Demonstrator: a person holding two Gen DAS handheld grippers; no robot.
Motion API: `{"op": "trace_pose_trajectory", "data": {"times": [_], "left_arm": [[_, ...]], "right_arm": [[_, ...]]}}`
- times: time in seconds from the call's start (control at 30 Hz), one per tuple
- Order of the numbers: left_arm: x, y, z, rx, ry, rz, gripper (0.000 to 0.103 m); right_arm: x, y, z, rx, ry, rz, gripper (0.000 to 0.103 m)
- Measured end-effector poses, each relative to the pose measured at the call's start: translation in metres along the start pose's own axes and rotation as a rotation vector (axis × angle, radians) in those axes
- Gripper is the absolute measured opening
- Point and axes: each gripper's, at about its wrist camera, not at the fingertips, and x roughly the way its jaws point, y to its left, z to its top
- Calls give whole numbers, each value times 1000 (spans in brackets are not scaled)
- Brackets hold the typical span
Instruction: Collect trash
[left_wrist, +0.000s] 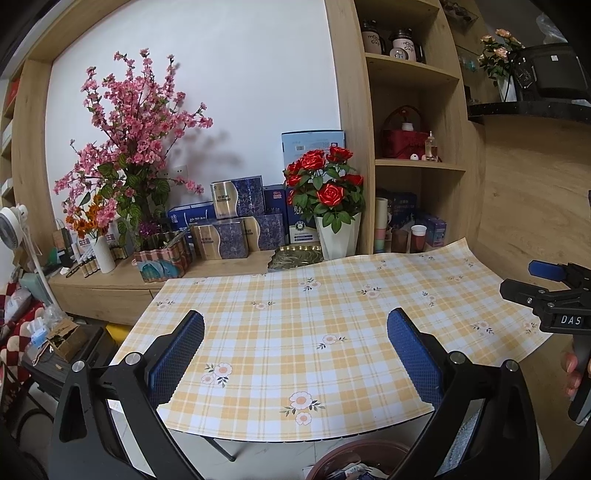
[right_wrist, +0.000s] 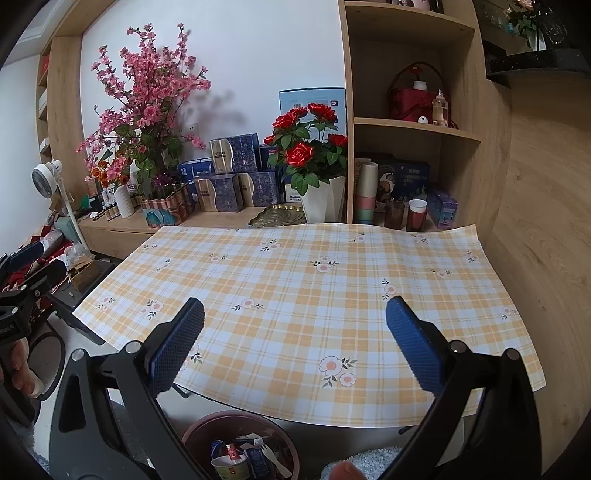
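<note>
A table under a yellow plaid floral cloth (left_wrist: 295, 325) (right_wrist: 314, 295) fills the middle of both views, with nothing lying on it. Below its near edge stands a maroon trash bin (right_wrist: 199, 428) (left_wrist: 332, 458) holding a paper cup, a white plastic fork and wrappers. My left gripper (left_wrist: 295, 354) hovers open above the cloth's near part, nothing between its blue pads. My right gripper (right_wrist: 295, 350) is open too, above the near edge, empty. In the left wrist view the right gripper (left_wrist: 532, 280) shows at the far right. In the right wrist view the left gripper (right_wrist: 33, 262) shows at the far left.
A wooden sideboard (right_wrist: 221, 218) behind the table carries pink blossom branches (right_wrist: 144, 92), red roses in a white pot (right_wrist: 314, 147), blue gift boxes and a gold tray. Shelves (right_wrist: 413, 125) on the right hold cups, boxes and a red basket. A white fan (right_wrist: 46, 175) stands at left.
</note>
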Motion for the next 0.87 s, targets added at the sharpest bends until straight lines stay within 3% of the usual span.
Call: {"op": "trace_pose_trajectory", "data": {"times": [0.87], "left_arm": [[10, 13, -7, -13, 30, 21, 97]], "right_arm": [[9, 6, -2, -6, 21, 16, 97]]}}
